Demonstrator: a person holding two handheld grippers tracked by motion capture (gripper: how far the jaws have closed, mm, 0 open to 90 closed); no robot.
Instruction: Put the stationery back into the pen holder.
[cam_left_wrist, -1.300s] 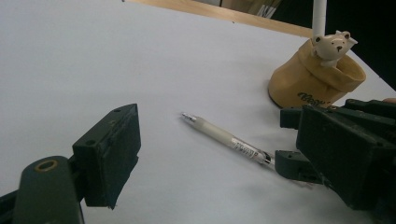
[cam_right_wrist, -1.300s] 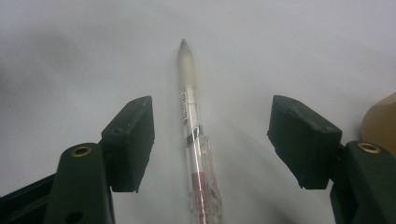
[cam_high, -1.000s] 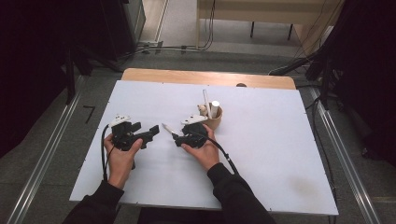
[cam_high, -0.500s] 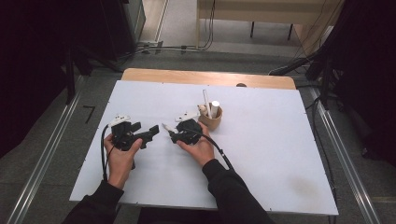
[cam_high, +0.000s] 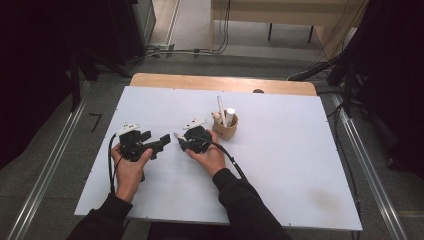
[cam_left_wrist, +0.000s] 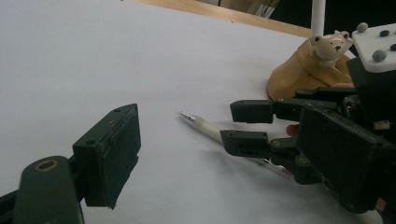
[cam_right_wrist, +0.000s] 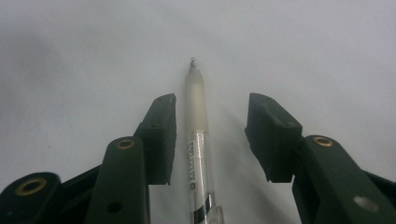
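Note:
A white pen (cam_right_wrist: 196, 116) lies flat on the white table (cam_high: 280, 165), its tip pointing away from my right gripper (cam_right_wrist: 210, 133). That gripper sits low over the table with the pen between its jaws. The jaws have just been closing, but a gap remains beside the pen, widest on the right, so the gripper is open. In the high view my right gripper (cam_high: 179, 141) faces my left gripper (cam_high: 164, 141), with the pen (cam_high: 176, 135) between them. My left gripper is open and holds nothing; one of its fingers (cam_left_wrist: 112, 154) shows in the left gripper view, short of the pen (cam_left_wrist: 205, 126).
A tan holder (cam_high: 225, 129) stands just right of my right hand, with a bear-topped pen (cam_left_wrist: 329, 46) and white sticks in it. A wooden strip (cam_high: 220, 82) runs along the table's far edge. Cables lie on the floor beyond.
My right gripper has moved left, away from the holder and toward the left gripper, and its jaws have narrowed around the pen. The left hand has stayed in place.

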